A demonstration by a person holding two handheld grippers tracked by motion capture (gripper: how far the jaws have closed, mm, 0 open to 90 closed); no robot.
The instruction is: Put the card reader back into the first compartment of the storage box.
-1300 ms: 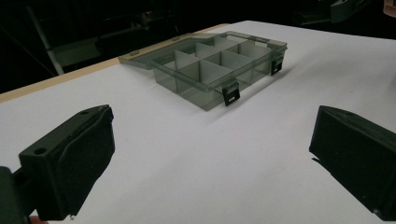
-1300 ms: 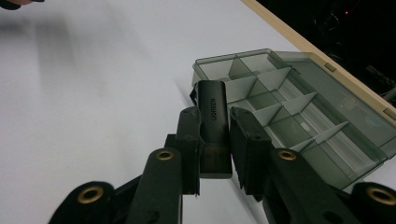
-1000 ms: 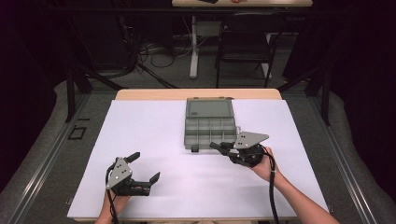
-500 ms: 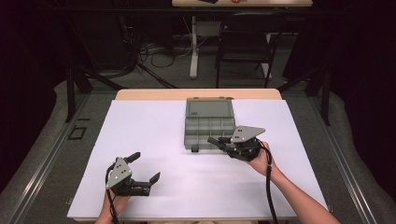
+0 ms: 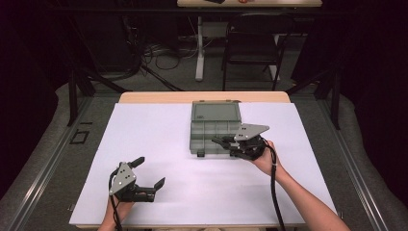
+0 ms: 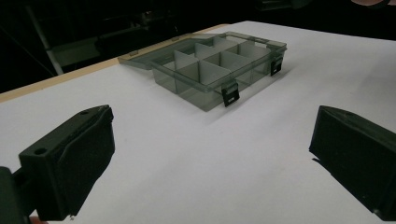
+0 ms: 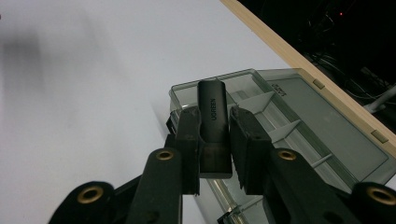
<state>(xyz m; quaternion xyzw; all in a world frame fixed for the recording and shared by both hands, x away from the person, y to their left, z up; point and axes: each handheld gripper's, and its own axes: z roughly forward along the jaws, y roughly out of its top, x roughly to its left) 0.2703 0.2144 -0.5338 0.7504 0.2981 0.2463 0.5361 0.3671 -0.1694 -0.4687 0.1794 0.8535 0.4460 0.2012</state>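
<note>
On the white worktop (image 5: 159, 139) sits one grey compartment box (image 5: 214, 132), lid (image 5: 215, 111) laid back flat toward the far edge, with two black latches (image 6: 230, 95) on its near wall. My right tongs (image 5: 222, 142) hover over the box's near right part, clamped on a single dark adapter (image 7: 213, 126) marked UGREEN, which stands up between the two jaws above the box's corner in the right gripper view. I count two rows of compartments through the clear walls; I cannot tell whether anything lies in them. My left tongs (image 5: 150, 173) rest low over the near left of the worktop, well apart from the box, jaws spread wide with nothing between them. One chair (image 5: 252, 43) stands beyond the worktop.
</note>
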